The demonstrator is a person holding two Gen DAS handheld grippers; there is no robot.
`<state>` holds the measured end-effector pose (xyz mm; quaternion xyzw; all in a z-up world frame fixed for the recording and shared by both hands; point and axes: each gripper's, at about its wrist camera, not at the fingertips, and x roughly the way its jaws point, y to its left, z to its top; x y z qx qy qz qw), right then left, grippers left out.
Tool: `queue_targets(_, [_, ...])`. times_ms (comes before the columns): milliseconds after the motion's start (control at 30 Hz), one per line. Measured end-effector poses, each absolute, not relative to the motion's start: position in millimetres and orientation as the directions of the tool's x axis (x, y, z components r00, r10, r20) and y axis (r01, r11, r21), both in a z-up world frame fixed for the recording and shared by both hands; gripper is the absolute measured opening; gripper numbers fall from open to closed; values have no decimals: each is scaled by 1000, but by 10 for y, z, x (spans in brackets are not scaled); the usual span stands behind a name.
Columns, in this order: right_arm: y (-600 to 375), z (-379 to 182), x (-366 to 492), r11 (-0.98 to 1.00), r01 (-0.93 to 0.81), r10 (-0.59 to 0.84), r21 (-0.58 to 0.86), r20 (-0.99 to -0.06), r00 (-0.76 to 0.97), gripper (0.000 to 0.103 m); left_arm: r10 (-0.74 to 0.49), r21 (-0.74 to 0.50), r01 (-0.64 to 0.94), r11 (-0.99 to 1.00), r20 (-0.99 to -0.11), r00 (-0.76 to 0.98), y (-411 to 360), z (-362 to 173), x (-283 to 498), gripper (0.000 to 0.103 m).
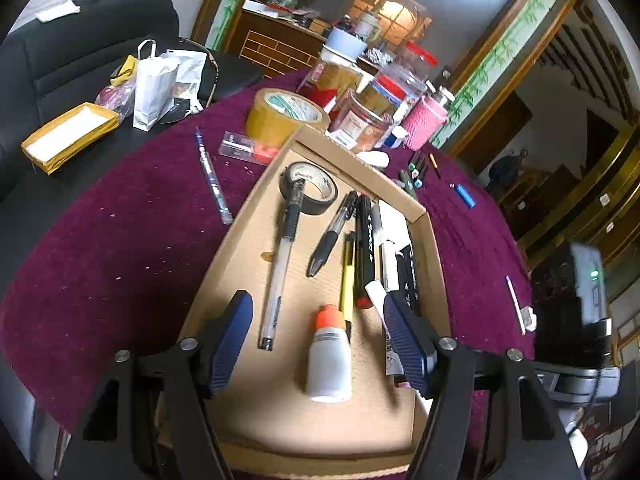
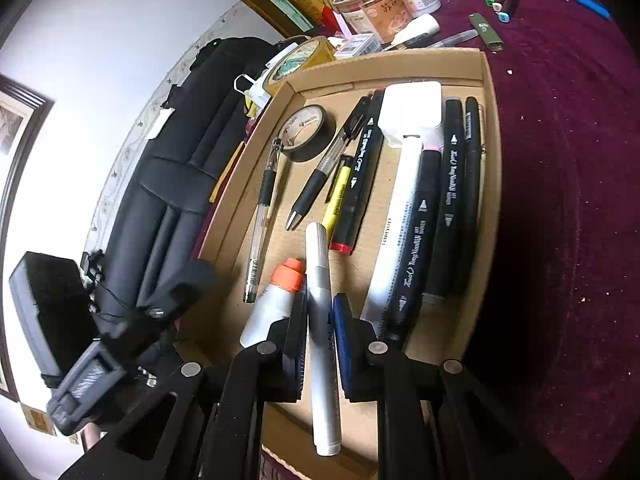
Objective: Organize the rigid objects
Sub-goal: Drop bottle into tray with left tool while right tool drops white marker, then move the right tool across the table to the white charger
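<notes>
Two grippers are over the cardboard tray [image 1: 432, 240] I am filling on the dark red tablecloth [image 1: 120, 240]. My left gripper [image 1: 320, 340] stands wide apart with nothing pressed between its blue pads [image 1: 232, 340]; the small white bottle with the orange cap [image 1: 330, 354] lies on the tray floor in the gap, clear of both pads. My right gripper [image 2: 320, 320] is closed tight on a silver-white marker [image 2: 322, 332], which sticks out past both ends of the pads and hangs over the near part of the tray, just beside the same bottle [image 2: 276, 300]. In the tray I see a roll of black tape [image 1: 310, 192] near the far corner, a clear pen [image 1: 280, 264] with its far end resting on that roll, a black-grip pen [image 1: 332, 236], a yellow highlighter [image 1: 347, 280], and a row of black markers [image 2: 452, 200] against the right wall beside a white flat-headed tool [image 2: 404, 184]. Outside the tray, a blue pen [image 1: 214, 180] lies on the cloth and a brown tape roll [image 1: 286, 114] sits just beyond the far corner.
</notes>
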<state>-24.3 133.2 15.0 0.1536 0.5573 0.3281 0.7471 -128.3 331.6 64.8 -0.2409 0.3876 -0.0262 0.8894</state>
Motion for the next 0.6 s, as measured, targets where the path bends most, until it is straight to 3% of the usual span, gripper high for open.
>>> queue_targets(333, [1462, 168, -314, 767, -346, 621, 540, -760, 190, 18, -231, -502, -180, 846, -648, 726, 3501, 657, -1446, 76])
queue_targets(600, [1408, 360, -462, 777, -404, 605, 483, -751, 264, 48, -202, -499, -199, 843, -638, 743, 3507, 733, -1528, 80])
